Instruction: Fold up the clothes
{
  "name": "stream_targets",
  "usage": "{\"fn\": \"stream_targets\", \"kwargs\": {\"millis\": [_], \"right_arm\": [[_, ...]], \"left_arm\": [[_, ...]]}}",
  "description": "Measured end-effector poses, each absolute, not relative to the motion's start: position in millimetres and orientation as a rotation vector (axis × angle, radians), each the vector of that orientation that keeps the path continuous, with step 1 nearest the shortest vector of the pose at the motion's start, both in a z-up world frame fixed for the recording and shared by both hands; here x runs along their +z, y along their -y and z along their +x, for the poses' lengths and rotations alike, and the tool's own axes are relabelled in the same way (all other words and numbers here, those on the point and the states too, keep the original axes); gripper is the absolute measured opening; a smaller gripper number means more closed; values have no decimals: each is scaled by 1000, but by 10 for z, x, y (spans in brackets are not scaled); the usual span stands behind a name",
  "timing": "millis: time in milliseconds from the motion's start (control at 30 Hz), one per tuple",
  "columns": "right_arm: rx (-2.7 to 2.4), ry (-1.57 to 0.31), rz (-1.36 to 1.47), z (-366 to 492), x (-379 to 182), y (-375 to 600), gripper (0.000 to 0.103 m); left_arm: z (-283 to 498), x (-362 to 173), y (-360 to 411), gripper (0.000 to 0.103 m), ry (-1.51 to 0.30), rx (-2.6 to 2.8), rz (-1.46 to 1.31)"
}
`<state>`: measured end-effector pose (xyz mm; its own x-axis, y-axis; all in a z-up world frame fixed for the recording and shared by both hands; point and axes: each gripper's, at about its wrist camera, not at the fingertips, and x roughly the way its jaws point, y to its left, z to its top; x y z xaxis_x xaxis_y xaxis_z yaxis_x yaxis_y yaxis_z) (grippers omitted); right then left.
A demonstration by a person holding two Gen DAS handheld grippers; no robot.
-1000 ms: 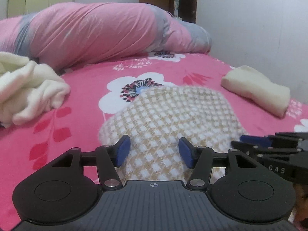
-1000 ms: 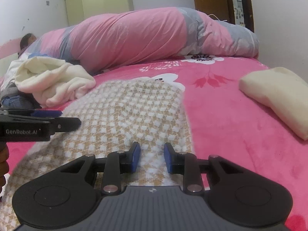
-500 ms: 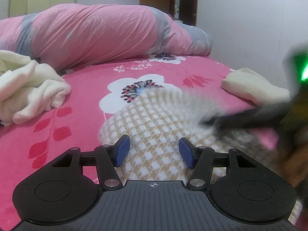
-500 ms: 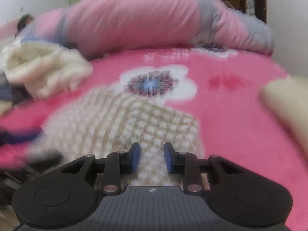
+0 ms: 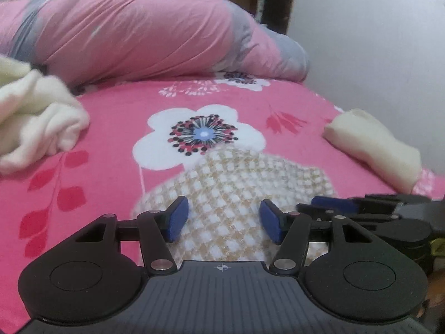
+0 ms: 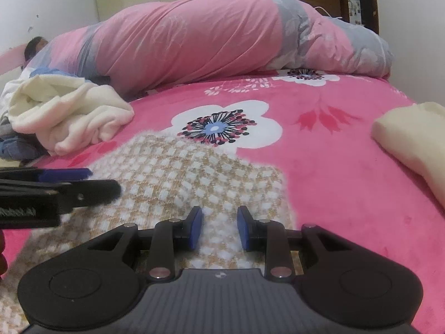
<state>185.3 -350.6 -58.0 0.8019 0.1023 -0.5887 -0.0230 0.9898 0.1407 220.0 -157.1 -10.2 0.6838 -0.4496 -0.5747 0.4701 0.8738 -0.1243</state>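
A beige and white checked knit garment (image 5: 236, 189) lies folded on the pink flowered bed; it also shows in the right wrist view (image 6: 178, 178). My left gripper (image 5: 222, 220) is open, low over the garment's near part, with nothing between its pads. My right gripper (image 6: 219, 229) is partly open over the garment's near right part, also empty. Each gripper shows side-on in the other's view: the right one (image 5: 361, 208) at the garment's right edge, the left one (image 6: 55, 183) at its left.
A crumpled cream garment (image 6: 69, 117) lies at the left, with blue cloth behind it. A folded cream piece (image 5: 375, 147) lies at the right by the white wall. A rolled pink and grey duvet (image 6: 208, 44) runs across the back of the bed.
The right gripper swept across the garment and came back down at its right edge. The garment now looks shorter, uncovering the big flower print. The left gripper stayed open in place.
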Motion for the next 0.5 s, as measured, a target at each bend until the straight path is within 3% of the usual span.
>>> {"fn": "stream_targets", "kwargs": {"millis": [233, 500], "right_arm": [[68, -630, 140, 1839, -593, 3518, 29], [69, -619, 151, 1816, -597, 3541, 29]], "left_arm": [[2184, -149, 1577, 60, -622, -504, 50], [1507, 142, 1149, 64, -508, -443, -51]]}}
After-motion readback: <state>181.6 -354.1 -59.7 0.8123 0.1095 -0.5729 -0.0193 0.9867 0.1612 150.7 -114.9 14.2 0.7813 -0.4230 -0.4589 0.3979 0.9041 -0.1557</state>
